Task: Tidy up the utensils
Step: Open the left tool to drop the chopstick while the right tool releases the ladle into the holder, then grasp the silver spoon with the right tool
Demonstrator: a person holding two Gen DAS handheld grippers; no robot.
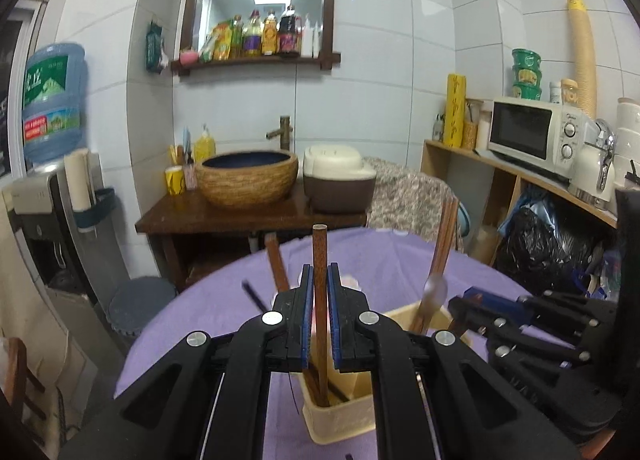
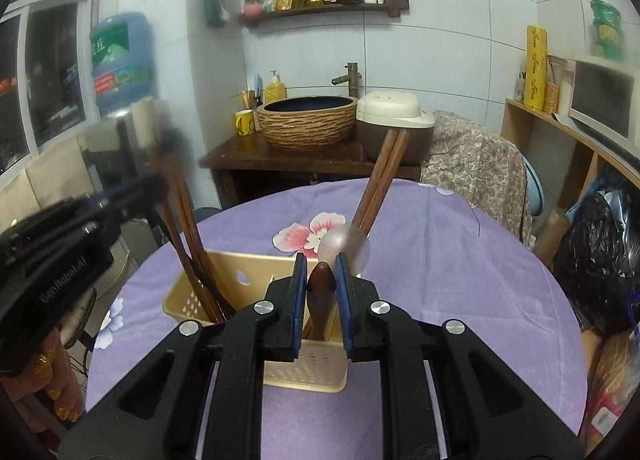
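Two grippers: both work over one cream utensil holder [image 2: 240, 292] standing on a round table with a purple cloth [image 2: 460, 260].
Left gripper [image 1: 320, 280]: narrow, its blue pads clamped on an upright brown chopstick [image 1: 319, 256] whose lower end reaches down into the holder's left compartment.
Leaning chopsticks [image 2: 188, 220]: a bundle in the left compartment, tilted toward 11 o'clock.
Right gripper [image 2: 321, 276]: nearly closed, pinching the dark wooden handle of a spoon [image 2: 322, 280] over the holder's right compartment.
Second pair of chopsticks [image 2: 380, 184]: leans toward 1 o'clock behind a blurred pale spoon bowl [image 2: 345, 247].
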